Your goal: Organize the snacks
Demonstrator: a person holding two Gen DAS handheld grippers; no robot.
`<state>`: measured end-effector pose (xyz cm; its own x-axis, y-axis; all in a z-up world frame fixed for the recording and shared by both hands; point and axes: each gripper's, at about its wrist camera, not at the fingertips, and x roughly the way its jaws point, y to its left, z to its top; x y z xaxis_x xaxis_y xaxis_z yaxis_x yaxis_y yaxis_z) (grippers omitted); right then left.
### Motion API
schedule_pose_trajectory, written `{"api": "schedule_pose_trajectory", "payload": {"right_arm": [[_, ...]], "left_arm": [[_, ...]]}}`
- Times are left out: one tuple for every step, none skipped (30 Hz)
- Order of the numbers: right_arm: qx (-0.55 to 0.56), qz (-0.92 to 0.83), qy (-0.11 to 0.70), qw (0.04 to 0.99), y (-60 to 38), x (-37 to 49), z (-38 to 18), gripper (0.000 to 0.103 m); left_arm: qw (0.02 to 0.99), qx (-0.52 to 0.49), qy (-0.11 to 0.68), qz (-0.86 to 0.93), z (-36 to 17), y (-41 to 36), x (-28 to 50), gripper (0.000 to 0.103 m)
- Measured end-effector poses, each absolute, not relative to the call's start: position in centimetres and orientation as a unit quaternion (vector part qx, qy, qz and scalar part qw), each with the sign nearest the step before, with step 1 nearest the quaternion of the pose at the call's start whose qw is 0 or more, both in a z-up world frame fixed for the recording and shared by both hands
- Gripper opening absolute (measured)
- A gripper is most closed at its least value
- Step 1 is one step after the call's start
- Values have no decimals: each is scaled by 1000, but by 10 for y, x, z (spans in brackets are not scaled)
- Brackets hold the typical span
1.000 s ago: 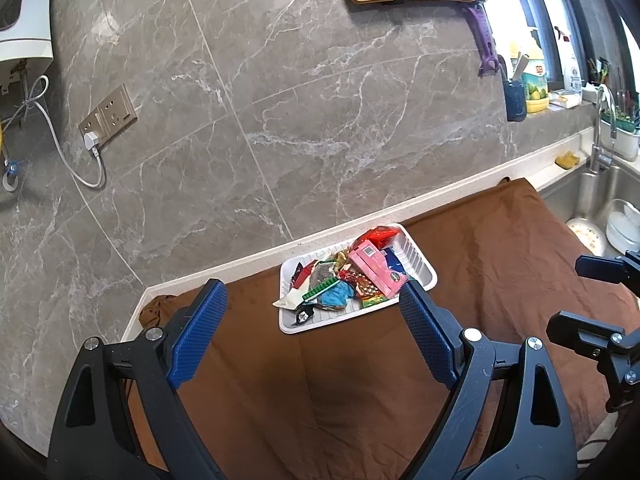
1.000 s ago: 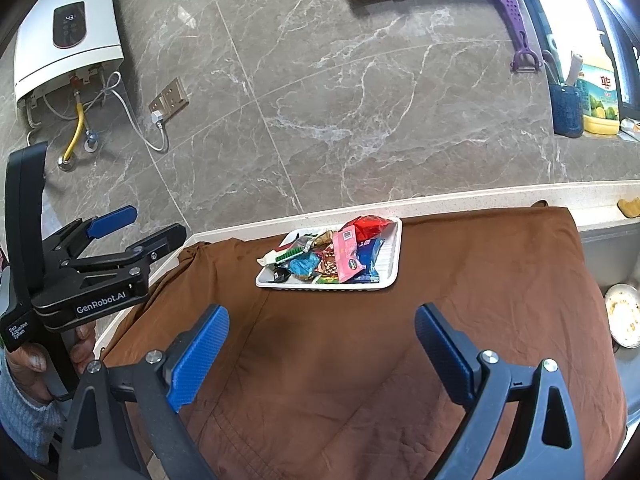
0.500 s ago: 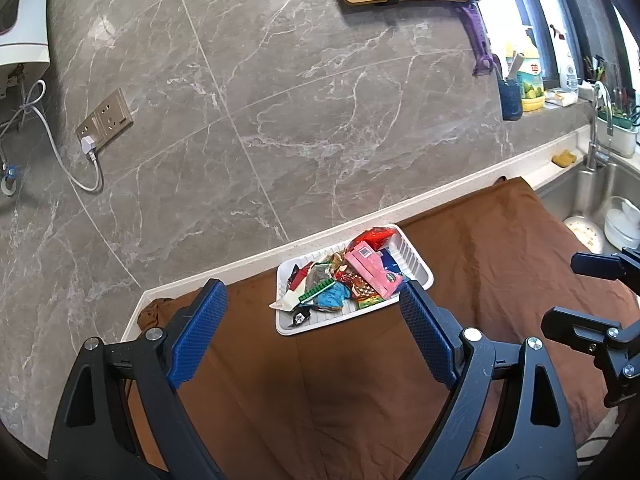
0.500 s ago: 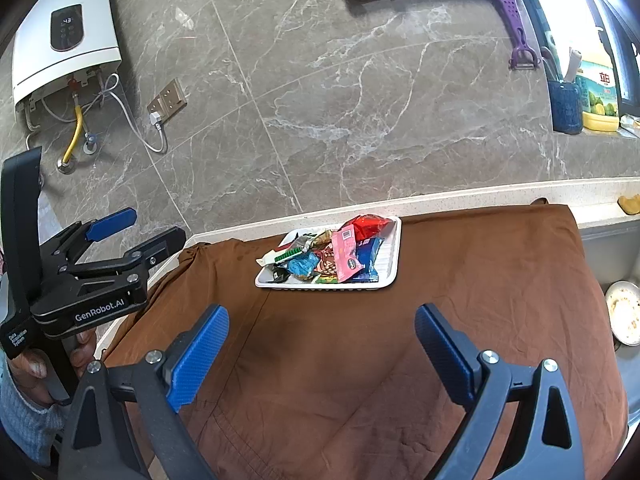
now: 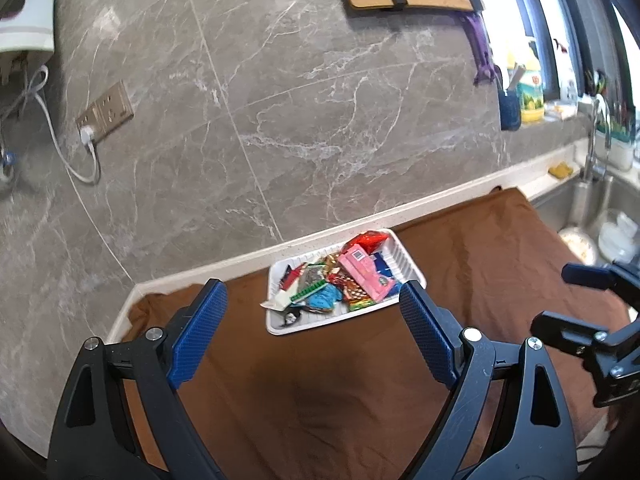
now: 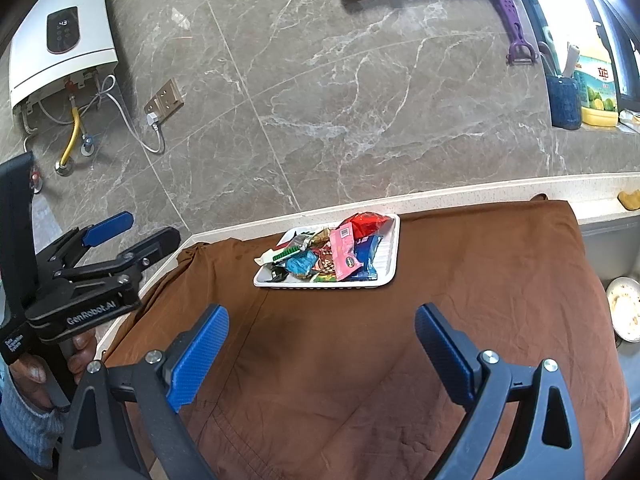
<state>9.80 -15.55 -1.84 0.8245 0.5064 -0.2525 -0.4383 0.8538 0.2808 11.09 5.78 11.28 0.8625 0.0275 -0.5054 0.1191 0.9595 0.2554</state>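
Above a desk draped in a brown cloth (image 6: pixel 460 300), both tools hover level, pointing toward the grey marble wall. Left tool (image 5: pixel 314 332) and right tool (image 6: pixel 322 350) each have blue fingers spread wide, gripping nothing. Between and beyond them sits a white tray (image 6: pixel 390 258) near the desk's back edge — heaped with colourful snack packets (image 5: pixel 344 280).

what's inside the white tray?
The white tray holds heaped snack packets: a pink one on top, a red one, blue ones. Whatever lies under the heap is covered.
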Motion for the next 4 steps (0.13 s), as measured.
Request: {"api": "schedule_pose_trajectory", "payload": {"right_arm": [[107, 248, 162, 949, -155, 99, -20, 97], [107, 247, 162, 949, -155, 99, -20, 97], [106, 245, 162, 950, -155, 99, -21, 97], [106, 243, 163, 950, -155, 99, -21, 97]], "left_arm": [[955, 134, 264, -25, 113, 60, 111, 88], [954, 132, 266, -28, 113, 61, 113, 88], [954, 135, 268, -30, 112, 61, 114, 88], [952, 138, 271, -26, 110, 62, 117, 88]]}}
